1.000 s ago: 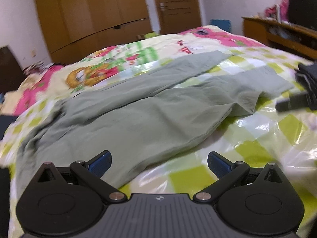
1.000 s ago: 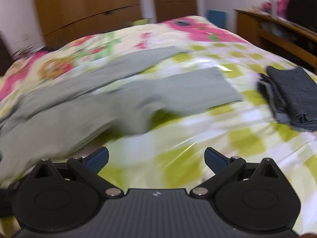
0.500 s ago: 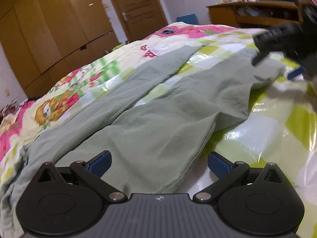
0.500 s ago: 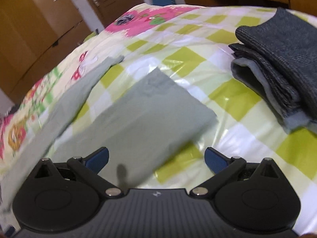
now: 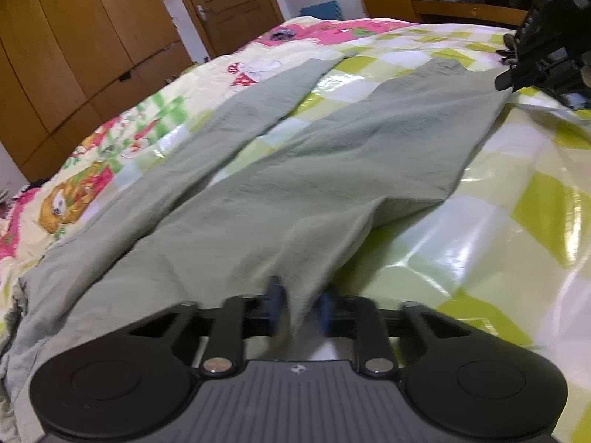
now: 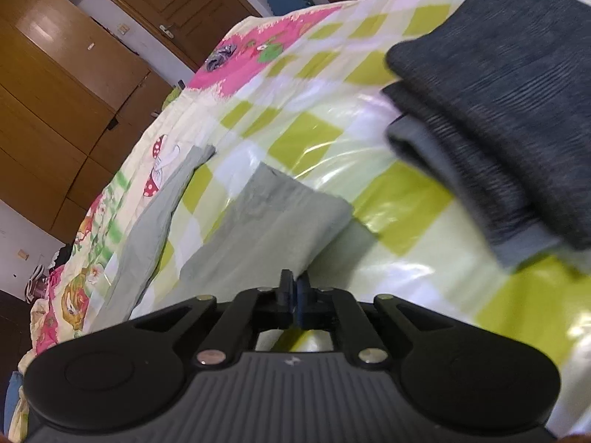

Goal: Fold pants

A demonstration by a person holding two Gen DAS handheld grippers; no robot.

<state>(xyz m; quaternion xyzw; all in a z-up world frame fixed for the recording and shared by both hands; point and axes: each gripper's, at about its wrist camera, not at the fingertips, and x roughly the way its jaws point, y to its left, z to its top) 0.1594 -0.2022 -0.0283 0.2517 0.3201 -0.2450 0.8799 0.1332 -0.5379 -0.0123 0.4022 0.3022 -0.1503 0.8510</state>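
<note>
Big bed [image 5: 498,221] with a shiny cover in green and white squares, pink and cartoon patches at the far side. Behind it, brown cupboards [image 5: 74,55] and a door [image 5: 225,0].

Spread flat across the bed, green pants [image 5: 295,184], both legs stretched toward the far end with a strip of cover showing between them. In the right view, the two leg ends [image 6: 273,221] lying apart.

Just beside the near leg end, on the right, a folded stack of dark grey clothes [image 6: 498,92].

Left gripper [image 5: 299,304] low at the near edge of the pants, fingers pulled in close with a fold of green cloth pinched between them. Right gripper [image 6: 294,295] at the corner of the near leg end, fingers pressed together on the cloth edge. In the left view, seen dark at the far right by that same leg end [image 5: 546,59].
</note>
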